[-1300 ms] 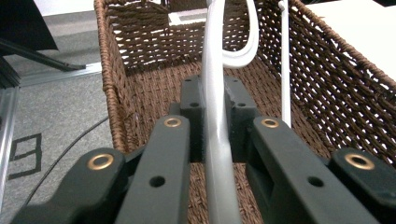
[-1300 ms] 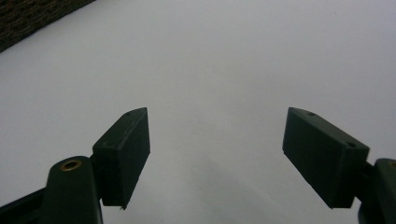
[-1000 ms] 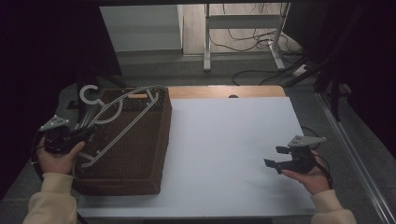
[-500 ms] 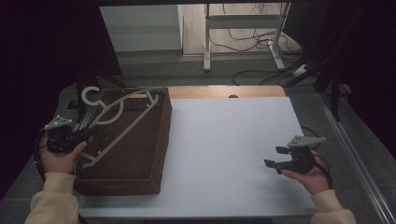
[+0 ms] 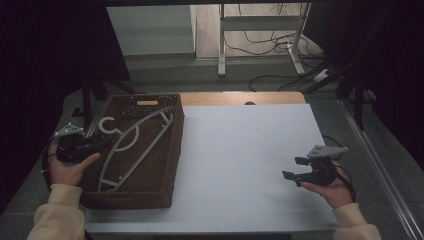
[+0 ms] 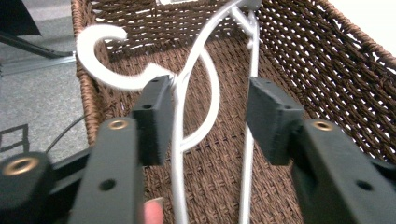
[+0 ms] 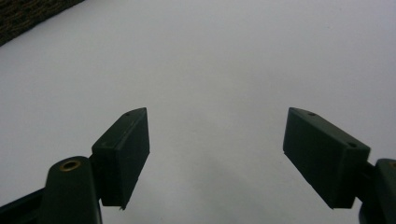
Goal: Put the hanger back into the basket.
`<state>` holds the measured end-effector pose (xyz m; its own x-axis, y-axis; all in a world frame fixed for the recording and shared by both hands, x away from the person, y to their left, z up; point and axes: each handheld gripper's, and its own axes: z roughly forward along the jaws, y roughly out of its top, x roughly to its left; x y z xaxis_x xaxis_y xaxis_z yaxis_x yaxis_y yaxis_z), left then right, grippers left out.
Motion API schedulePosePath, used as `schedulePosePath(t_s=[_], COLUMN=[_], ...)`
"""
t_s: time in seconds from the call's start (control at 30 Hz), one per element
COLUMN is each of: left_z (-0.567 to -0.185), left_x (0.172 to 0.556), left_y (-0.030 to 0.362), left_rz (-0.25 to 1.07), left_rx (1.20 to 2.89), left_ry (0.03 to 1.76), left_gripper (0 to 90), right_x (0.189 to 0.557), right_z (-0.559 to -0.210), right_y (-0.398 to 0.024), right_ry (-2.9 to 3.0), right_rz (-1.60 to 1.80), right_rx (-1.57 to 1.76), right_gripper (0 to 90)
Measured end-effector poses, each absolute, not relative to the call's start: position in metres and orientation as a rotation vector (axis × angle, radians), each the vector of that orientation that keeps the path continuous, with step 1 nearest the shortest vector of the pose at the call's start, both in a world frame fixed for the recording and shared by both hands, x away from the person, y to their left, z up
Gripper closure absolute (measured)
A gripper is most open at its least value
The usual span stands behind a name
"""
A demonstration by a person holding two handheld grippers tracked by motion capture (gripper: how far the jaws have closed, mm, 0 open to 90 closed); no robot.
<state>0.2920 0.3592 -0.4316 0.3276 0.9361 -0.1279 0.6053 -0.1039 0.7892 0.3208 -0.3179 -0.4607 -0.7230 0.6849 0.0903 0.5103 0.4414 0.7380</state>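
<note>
A lab-like recording room: a white-topped wooden table (image 5: 250, 150) stands amid dark curtains, with loose black cables (image 5: 270, 45) and a white metal stand (image 5: 260, 37) on the grey floor behind the table.

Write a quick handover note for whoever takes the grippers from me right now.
Left gripper: jaws have just been opening, pads off the white hanger, whose bars run between them.
Right gripper: open, holding nothing, above the white table.
The hanger lies in the brown wicker basket, hook over its left rim.
Done: hanger let go in the basket.
Left: pull the left gripper back.
</note>
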Motion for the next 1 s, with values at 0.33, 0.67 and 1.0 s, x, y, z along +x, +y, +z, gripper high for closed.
schedulePosePath(t_s=[0.33,0.67,1.0], left_z=[-0.422,-0.419,-0.420], left_x=[0.285,0.279,0.263], left_y=[0.343,0.304,0.275], left_rz=[0.487,0.372,0.299], left_rx=[1.834,1.899,1.924], left_ry=[1.277,1.143,1.044], left_gripper=[35.6,27.5,24.1], right_x=[0.321,0.321,0.315], right_z=[-0.461,-0.459,-0.452], right_y=[-0.319,-0.317,-0.314], right_ry=[2.468,2.450,2.431], right_rz=[1.158,1.176,1.196], right_rx=[1.041,1.030,1.004], right_gripper=[22.7,21.2,21.0])
